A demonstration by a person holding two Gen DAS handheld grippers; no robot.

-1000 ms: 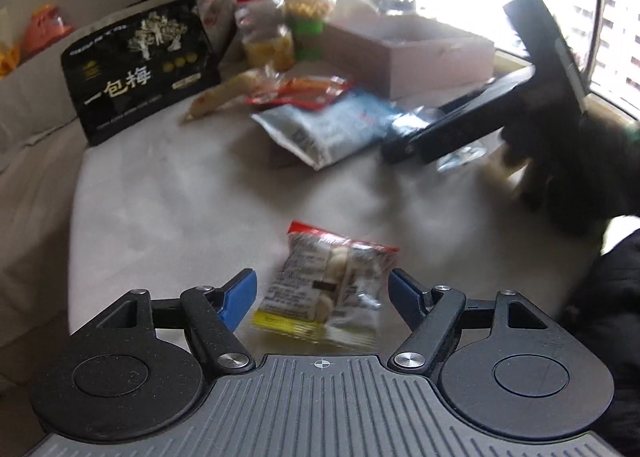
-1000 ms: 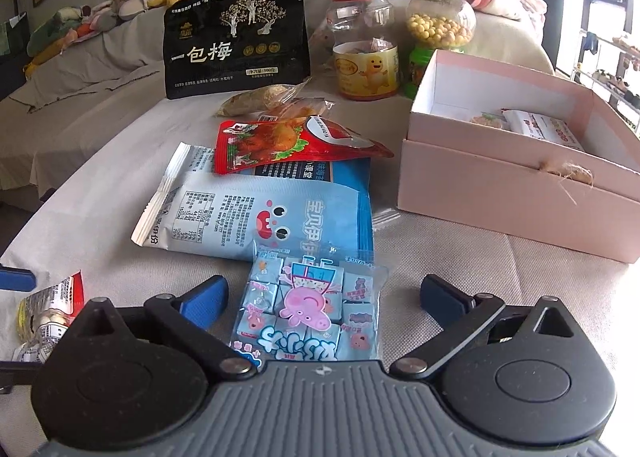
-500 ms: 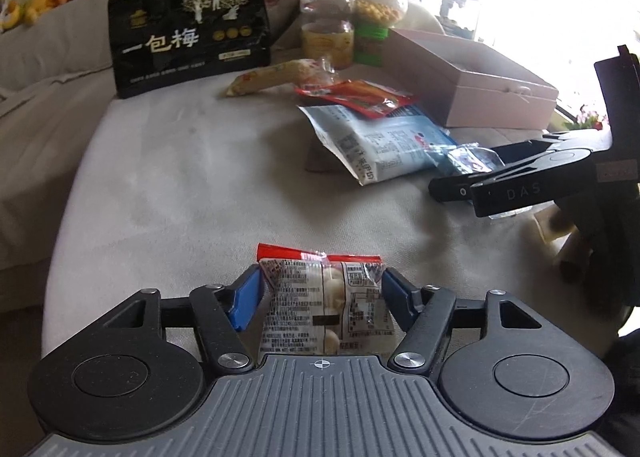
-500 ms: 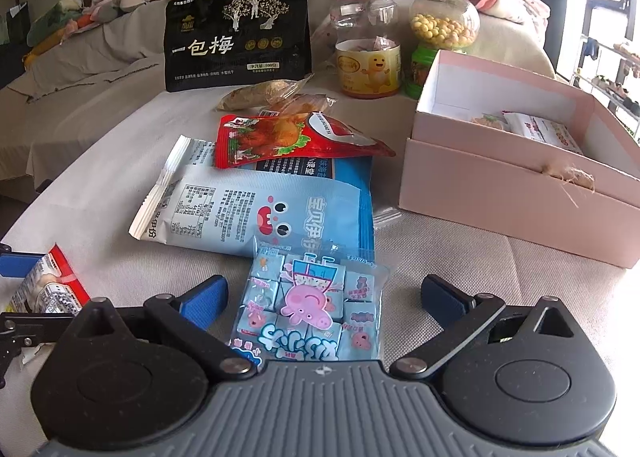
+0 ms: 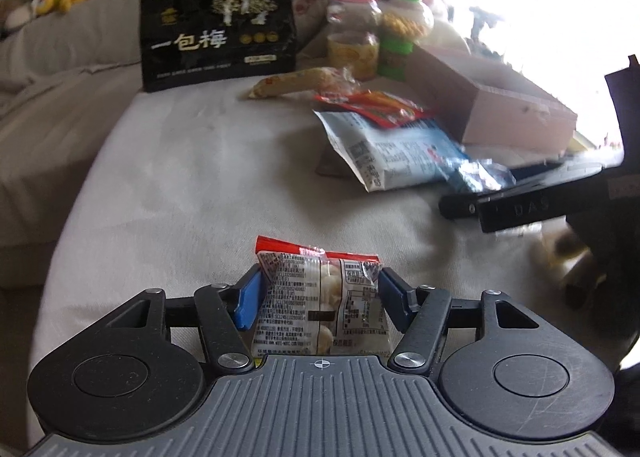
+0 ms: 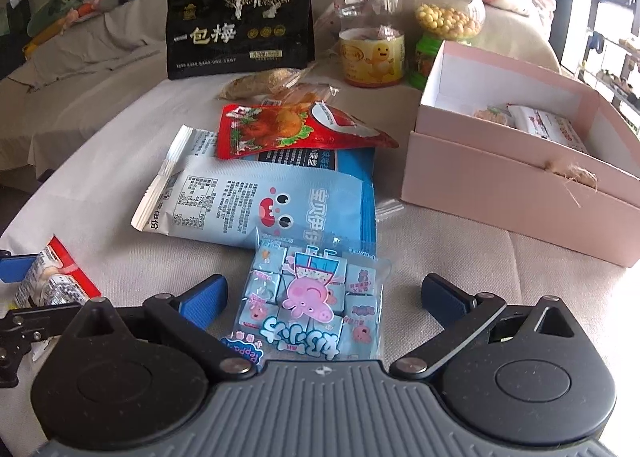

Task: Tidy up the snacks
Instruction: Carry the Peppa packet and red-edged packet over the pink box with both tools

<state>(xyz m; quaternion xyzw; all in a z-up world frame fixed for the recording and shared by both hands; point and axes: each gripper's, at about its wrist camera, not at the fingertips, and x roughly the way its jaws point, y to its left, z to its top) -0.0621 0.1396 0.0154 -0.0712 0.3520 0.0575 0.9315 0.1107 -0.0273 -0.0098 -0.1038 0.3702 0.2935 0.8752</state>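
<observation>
- Now the left gripper (image 5: 318, 299) is closing its jaws on a small clear snack packet (image 5: 320, 305) with a red top edge; the blue pads (image 5: 245, 303) sit against both sides of the packet, low over the cloth-covered table (image 5: 192, 185).
- Meanwhile the right gripper (image 6: 322, 297) has its jaws spread wide and grips nothing; a pig-cartoon candy bag (image 6: 316, 301) lies flat on the table between the fingers, with gaps on both sides.
- Beyond it lie a light blue snack bag (image 6: 260, 201) and a red chicken-print pouch (image 6: 288, 129) resting on top of that.
- To the right stands an open pink box (image 6: 520, 185) with wrapped packets (image 6: 548, 125) inside.
- At the back stand a black plum bag (image 6: 240, 21), a red-lidded jar (image 6: 370, 29) and a green-capped jar (image 6: 448, 17) of yellow balls.
</observation>
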